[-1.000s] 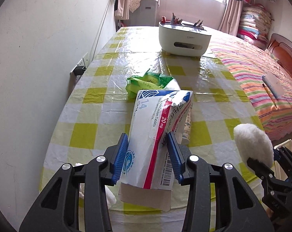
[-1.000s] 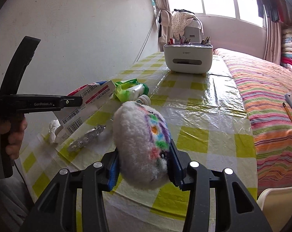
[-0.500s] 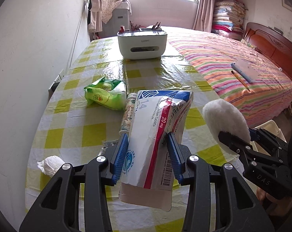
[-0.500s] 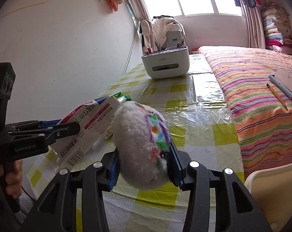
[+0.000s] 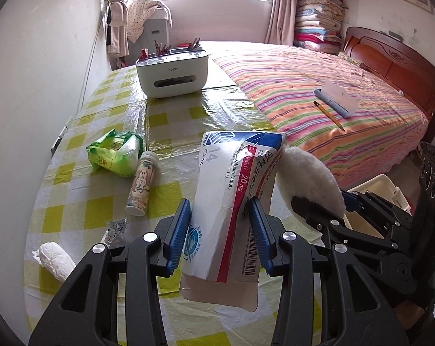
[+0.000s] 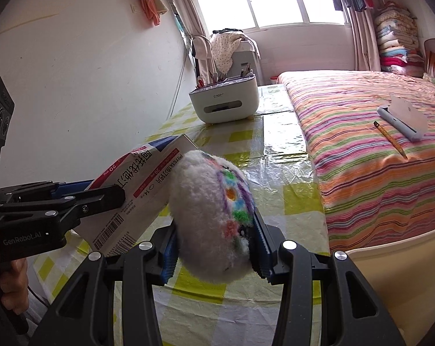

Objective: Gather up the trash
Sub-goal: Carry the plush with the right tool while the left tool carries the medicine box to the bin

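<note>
My left gripper (image 5: 219, 230) is shut on a white, red and blue medicine box (image 5: 234, 199) and holds it above the checked table (image 5: 171, 121). My right gripper (image 6: 214, 248) is shut on a fluffy white ball with coloured patches (image 6: 214, 219); it also shows in the left wrist view (image 5: 306, 178), just right of the box. The box shows in the right wrist view (image 6: 136, 199). On the table lie a green wipes pack (image 5: 113, 154), a small bottle (image 5: 141, 187), a crumpled tissue (image 5: 54, 261) and a small wrapper (image 5: 115, 229).
A white organiser box (image 5: 172, 72) stands at the table's far end. A striped bed (image 5: 332, 109) with a pencil and a case lies to the right. A cream bin (image 5: 373, 193) stands low at the right, its rim in the right wrist view (image 6: 396, 274). A wall runs along the left.
Both grippers have lifted and swung to the right with their loads, away from the table. The bin has come into view at the right.
</note>
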{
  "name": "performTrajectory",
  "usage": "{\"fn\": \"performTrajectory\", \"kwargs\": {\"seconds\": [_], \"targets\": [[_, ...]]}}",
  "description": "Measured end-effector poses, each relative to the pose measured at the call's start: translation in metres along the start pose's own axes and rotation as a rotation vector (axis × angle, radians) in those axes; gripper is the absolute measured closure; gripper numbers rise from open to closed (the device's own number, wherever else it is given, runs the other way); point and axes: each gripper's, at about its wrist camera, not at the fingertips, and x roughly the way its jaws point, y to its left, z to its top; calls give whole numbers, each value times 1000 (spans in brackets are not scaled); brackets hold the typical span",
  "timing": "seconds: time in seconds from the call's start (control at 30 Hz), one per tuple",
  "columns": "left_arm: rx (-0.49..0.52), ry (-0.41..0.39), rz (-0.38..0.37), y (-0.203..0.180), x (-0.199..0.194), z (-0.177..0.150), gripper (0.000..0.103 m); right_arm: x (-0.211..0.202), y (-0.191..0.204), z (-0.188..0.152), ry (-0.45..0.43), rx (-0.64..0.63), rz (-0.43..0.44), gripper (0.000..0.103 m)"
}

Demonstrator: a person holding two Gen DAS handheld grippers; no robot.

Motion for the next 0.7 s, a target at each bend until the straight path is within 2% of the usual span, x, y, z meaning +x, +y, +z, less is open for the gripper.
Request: {"fn": "performTrajectory", "kwargs": {"seconds": [0.7], "targets": [[62, 20, -51, -61, 17, 11, 62, -41, -51, -3, -57, 68, -67, 59]]}}
